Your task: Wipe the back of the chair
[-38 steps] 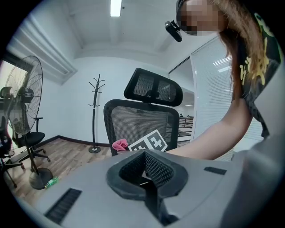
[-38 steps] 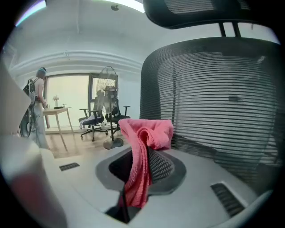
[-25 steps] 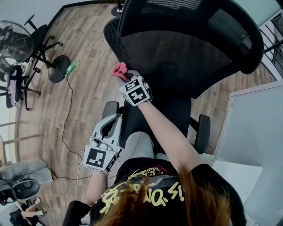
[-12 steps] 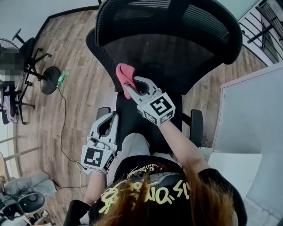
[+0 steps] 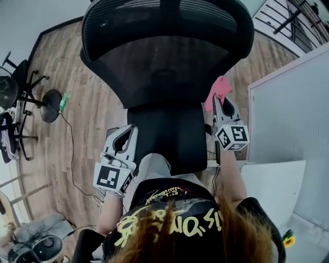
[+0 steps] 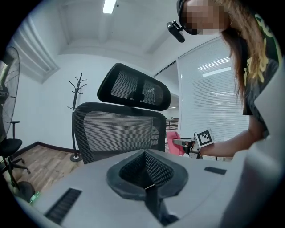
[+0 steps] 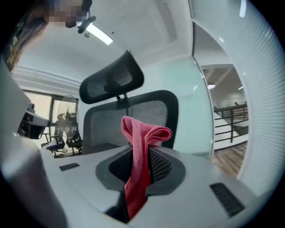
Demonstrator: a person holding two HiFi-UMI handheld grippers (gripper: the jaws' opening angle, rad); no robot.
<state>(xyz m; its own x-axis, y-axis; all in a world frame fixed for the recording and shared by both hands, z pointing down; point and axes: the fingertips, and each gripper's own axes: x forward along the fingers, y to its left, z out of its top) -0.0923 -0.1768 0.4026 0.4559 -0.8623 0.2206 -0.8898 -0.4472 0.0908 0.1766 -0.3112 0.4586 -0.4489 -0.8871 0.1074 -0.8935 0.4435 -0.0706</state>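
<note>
Right claw (image 7: 140, 176): pressed together on a red cloth (image 7: 141, 151), which is pinched at its middle so that a soft folded loop stands above the tips and a tail hangs below.
Chair back (image 5: 164, 72): a curved black mesh panel in a smooth dark frame, seen ahead of this claw and to its left; the cloth lies just beside the frame's right edge.
Headrest (image 5: 164, 15): a narrower mesh pad, found above the back.
Left claw (image 6: 147, 180): pressed together on nothing, held low behind the chair, its textured pads meeting.
Floor (image 5: 92, 102): wooden planks.
</note>
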